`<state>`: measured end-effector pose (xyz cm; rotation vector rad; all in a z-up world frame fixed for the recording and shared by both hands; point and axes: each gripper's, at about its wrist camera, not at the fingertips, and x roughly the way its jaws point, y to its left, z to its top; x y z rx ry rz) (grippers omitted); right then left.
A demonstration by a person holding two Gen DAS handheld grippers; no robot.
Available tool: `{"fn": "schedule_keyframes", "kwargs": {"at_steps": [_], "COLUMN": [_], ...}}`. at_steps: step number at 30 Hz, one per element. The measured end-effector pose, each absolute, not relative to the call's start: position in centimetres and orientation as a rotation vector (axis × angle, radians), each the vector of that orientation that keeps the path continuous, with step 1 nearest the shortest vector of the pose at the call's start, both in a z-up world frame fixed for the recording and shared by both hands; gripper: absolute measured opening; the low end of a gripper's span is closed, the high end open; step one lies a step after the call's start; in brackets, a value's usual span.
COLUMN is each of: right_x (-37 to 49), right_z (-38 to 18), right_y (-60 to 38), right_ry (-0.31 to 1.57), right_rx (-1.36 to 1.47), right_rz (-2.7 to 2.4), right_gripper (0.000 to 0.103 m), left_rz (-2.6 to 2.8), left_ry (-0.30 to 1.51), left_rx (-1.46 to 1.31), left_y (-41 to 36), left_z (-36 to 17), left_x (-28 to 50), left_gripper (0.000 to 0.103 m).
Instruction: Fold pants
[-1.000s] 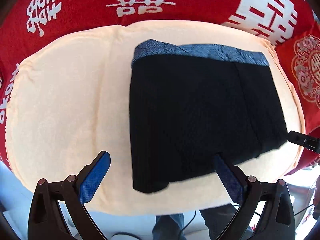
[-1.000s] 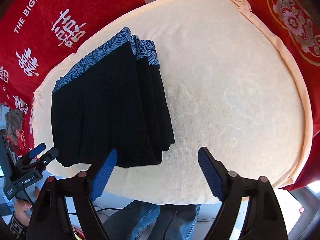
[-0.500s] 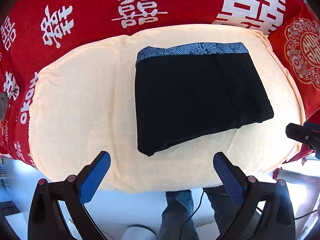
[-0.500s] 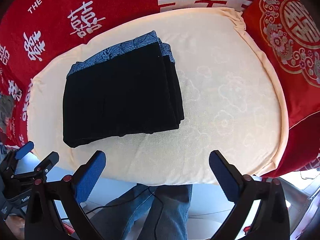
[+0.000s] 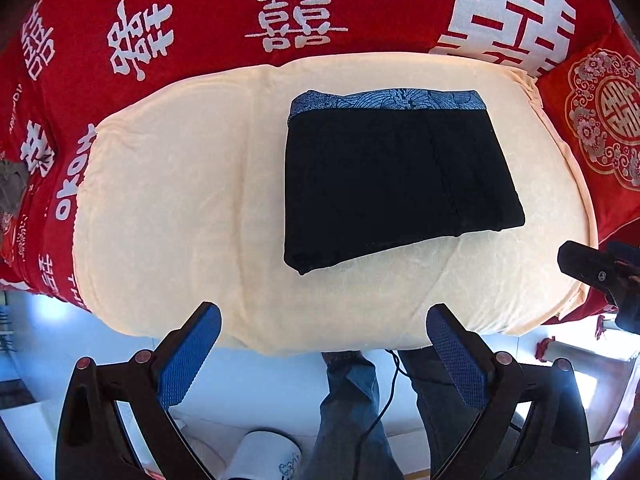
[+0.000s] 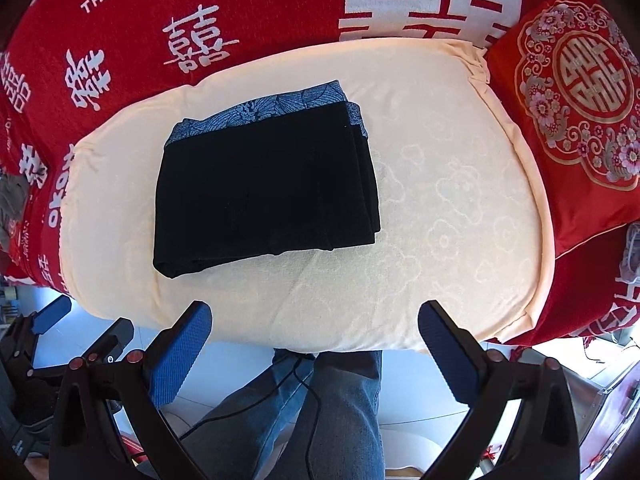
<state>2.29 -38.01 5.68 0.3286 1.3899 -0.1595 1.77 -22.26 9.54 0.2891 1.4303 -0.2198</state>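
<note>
writing: the red blanket (image 6: 280, 12) at the far side carries white double-happiness characters and the words "the big…", cut off at the frame edge; down its left side run the letters "oko", turned sideways.
pants: the black pants (image 5: 396, 184) (image 6: 264, 192) lie folded into a compact rectangle on the cream cushion (image 5: 168, 208) (image 6: 452, 216), blue patterned waistband at the far edge, stacked layers showing along the right edge.
place: the pants sit on the far half of the cushion, right of centre in the left wrist view, left of centre in the right wrist view.
edges: the near edge of the pants slants, its left corner nearest; bare cushion runs all round the fold, widest to the left in the left wrist view and to the right in the right wrist view.
pillow: a red embroidered pillow (image 6: 576, 92) butts the cushion's far right corner.
left tool: the left tool (image 5: 324, 354) is spread wide, empty, over the cushion's near edge, apart from the pants.
right tool: the right tool (image 6: 316, 352) is spread wide too, empty, at the near edge.
below: legs in blue jeans (image 6: 332, 412) and a black cable over a pale floor.
</note>
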Motion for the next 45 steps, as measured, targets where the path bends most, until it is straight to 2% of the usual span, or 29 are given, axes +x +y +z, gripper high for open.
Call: {"fn": "schedule_keyframes", "kwargs": {"at_steps": [45], "right_x": [1.5], "right_z": [10.2], "right_y": [-34.1], "right_ry": [1.313], "right_rx": [0.217], "right_rz": [-0.200], "right_gripper": [0.103], "left_rz": [-0.233], "left_ry": [1.343], "left_rx": [0.281], "left_y": [-21.0], "left_z": [13.7], "left_x": [1.2], "left_gripper": [0.103]}}
